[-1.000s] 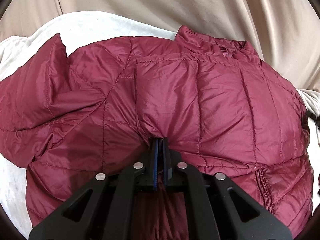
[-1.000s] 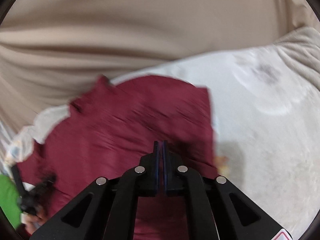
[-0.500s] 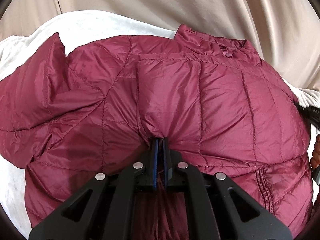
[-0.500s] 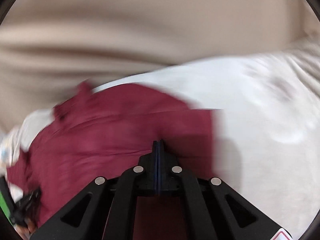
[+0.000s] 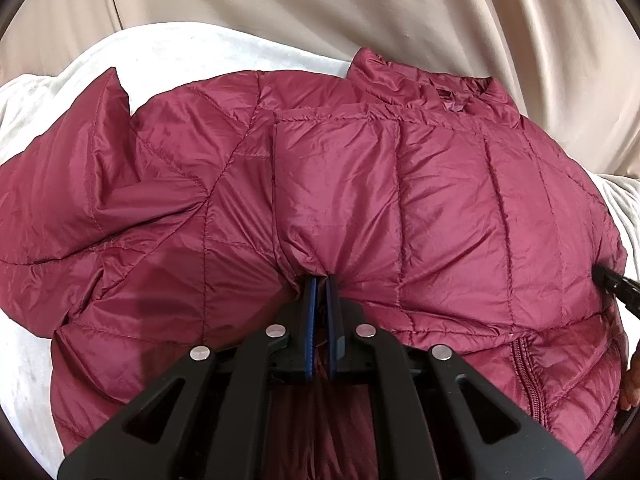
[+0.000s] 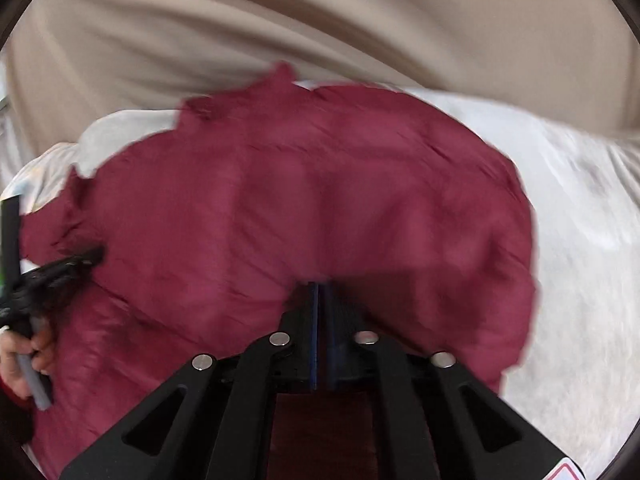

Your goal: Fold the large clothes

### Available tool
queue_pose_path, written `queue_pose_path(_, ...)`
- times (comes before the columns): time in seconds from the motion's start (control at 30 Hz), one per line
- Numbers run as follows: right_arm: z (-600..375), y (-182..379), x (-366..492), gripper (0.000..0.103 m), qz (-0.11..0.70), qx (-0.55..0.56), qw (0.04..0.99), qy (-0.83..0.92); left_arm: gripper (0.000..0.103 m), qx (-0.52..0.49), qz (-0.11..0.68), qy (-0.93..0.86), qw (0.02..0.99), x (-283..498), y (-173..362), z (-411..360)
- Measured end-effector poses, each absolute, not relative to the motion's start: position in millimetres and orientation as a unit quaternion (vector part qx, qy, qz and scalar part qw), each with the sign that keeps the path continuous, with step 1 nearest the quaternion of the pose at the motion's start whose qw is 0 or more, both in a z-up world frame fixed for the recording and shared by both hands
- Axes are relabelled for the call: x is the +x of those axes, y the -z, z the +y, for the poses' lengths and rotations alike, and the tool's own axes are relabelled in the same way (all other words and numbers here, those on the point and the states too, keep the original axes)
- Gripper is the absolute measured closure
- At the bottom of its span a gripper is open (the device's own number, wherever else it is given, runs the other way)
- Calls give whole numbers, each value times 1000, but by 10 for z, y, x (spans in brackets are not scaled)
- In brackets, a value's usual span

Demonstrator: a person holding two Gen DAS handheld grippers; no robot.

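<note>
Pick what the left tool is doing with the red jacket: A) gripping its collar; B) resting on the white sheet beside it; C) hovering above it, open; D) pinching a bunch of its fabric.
D: the left tool is shut on a gathered bunch of the jacket, with creases fanning out from its tips, well below the collar.

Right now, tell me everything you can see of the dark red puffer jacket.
The puffer jacket is dark red, shiny and quilted, collar at the far edge, a zipper near its right hem. It lies crumpled on a pale cloth, one sleeve bunched to the left. The left tool and right tool each pinch its near fabric.
</note>
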State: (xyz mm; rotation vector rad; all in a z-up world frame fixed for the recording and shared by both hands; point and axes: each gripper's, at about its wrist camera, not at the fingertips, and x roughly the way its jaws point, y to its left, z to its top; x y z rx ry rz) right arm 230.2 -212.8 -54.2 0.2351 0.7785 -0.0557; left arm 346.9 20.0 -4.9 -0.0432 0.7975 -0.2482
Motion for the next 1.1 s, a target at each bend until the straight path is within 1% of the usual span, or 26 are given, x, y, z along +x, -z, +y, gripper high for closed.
queue_pose_path(0.07,-2473,624,2188,103,375,148,913,61,98,-25,387,123,913,3471,52,215)
queue_pose_path(0.17,-2703,664,2061,103,373,198,905,58,97,-31,387,131,912,3474,52,232)
queue_pose_path(0.23,-2571,551,2025,103,372,172,907,92,97,-37,385,132,913,3467,51,259)
queue_pose_path(0.3,-2332,366,1984,92,364,143,916,92,97,-53,378,129,915,3435,20,321)
queue_pose_path(0.33,-2212,290,1989,90,360,142,919,73,96,-60,371,120,919,3399,-22,358)
queue_pose_path(0.43,-1696,125,2117,90,364,119,924,8,96,-68,341,109,931,3283,-282,315)
queue_pose_path(0.47,-1573,112,2158,90,364,110,925,-2,93,-49,330,115,936,3254,-402,193)
queue_pose_path(0.5,-1432,115,2237,90,365,98,926,-11,83,-27,326,113,938,3244,-461,80)
queue_pose_path(0.57,-1234,181,2405,90,368,83,926,-18,66,26,329,107,938,3269,-482,-159)
queue_pose_path(0.63,-1160,273,2475,92,374,77,924,-6,66,77,339,86,934,3345,-352,-329)
queue_pose_path(0.67,-1261,341,2471,96,374,80,924,6,67,92,349,72,930,3389,-236,-348)
queue_pose_path(0.73,-1474,405,2373,103,366,85,926,30,67,81,360,68,927,3416,-117,-272)
queue_pose_path(0.83,-2067,488,2155,103,359,133,919,96,66,51,366,78,926,3410,-110,-117)
queue_pose_path(0.97,-2565,621,1939,103,357,203,905,108,66,62,361,74,927,3377,-90,-135)
queue_pose_path(1.0,-2579,628,1925,103,356,210,904,106,66,69,359,71,928,3385,-80,-163)
queue_pose_path(1.1,-2483,590,1942,103,363,164,908,128,66,71,359,64,929,3382,-85,-169)
